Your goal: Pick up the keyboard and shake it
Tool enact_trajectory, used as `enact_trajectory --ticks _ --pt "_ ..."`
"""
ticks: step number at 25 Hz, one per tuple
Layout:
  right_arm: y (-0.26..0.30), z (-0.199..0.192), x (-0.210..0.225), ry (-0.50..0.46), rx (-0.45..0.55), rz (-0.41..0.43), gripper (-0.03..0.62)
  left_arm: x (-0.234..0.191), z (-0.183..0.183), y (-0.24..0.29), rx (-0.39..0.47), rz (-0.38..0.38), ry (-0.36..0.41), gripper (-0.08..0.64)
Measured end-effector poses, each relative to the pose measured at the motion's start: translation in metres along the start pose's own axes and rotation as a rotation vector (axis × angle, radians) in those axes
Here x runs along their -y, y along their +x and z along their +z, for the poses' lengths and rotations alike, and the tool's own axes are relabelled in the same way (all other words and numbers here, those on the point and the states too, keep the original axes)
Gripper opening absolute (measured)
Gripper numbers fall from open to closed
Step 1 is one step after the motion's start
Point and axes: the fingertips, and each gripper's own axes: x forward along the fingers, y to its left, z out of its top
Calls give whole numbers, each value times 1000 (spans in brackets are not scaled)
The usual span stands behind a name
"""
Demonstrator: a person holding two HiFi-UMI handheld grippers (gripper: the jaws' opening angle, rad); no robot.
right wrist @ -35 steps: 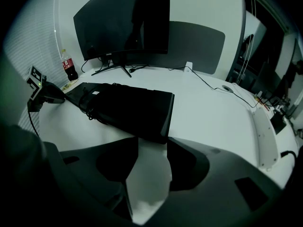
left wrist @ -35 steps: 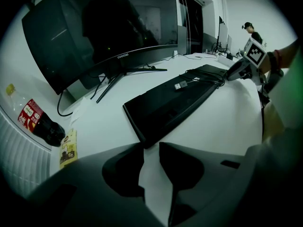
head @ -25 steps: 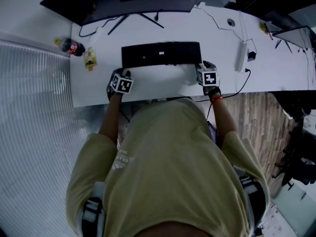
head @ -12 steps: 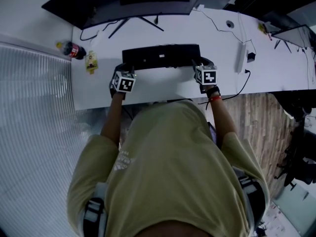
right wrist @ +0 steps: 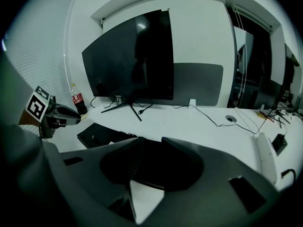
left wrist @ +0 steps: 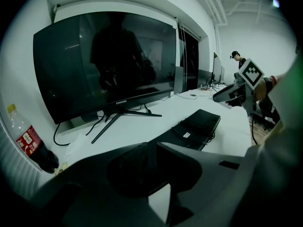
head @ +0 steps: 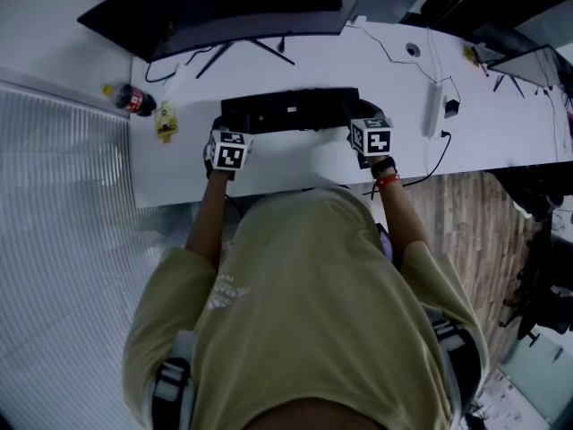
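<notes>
Now that my left tongs and right tongs, which have just been closing, clamp the keyboard's ends and it seems lifted off the surface, only shaking remains.

Large black curved monitor on black splayed-leg stand, at rear of long white desk. Dark cola bottle with red label upright at desk's left end, small yellow packet just beside it. Long white power strip near right end (small black plug block just beside it), round grey cable grommet further back. Thin black cables across desktop. Ribbed pale panel at left, wood-plank floor at right.
</notes>
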Motion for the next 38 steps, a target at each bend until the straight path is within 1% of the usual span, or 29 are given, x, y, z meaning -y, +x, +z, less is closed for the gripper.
enact_trajectory --ticks 2,4,8,12,15,21,24,27,30,32,38 --pt "-3 8 -1 5 25 1 127 -1 10 -4 27 2 -11 74" --pt "-8 18 -1 16 52 -3 99 0 20 -9 56 7 -9 67" --pt "-15 36 -7 16 97 6 84 2 39 -17 107 3 -19 61" --pt "-21 53 -16 25 143 28 75 3 60 -26 159 9 -35 34" --pt "-26 65 -21 32 177 40 61 2 75 -32 193 17 -43 26" --pt "-34 86 -29 40 237 49 38 -6 84 -38 239 35 -96 20" --pt "-40 96 -29 49 267 41 26 -6 95 -46 277 33 -116 18" --pt "-45 107 -28 49 296 31 23 -9 111 -54 318 52 -123 18" --pt "-49 116 -31 34 317 28 23 -11 123 -60 342 76 -103 18" --pt "-52 121 -34 27 330 27 23 -11 129 -63 356 79 -101 18" --pt "-63 140 -35 15 378 21 23 -14 147 -75 424 89 -151 18"
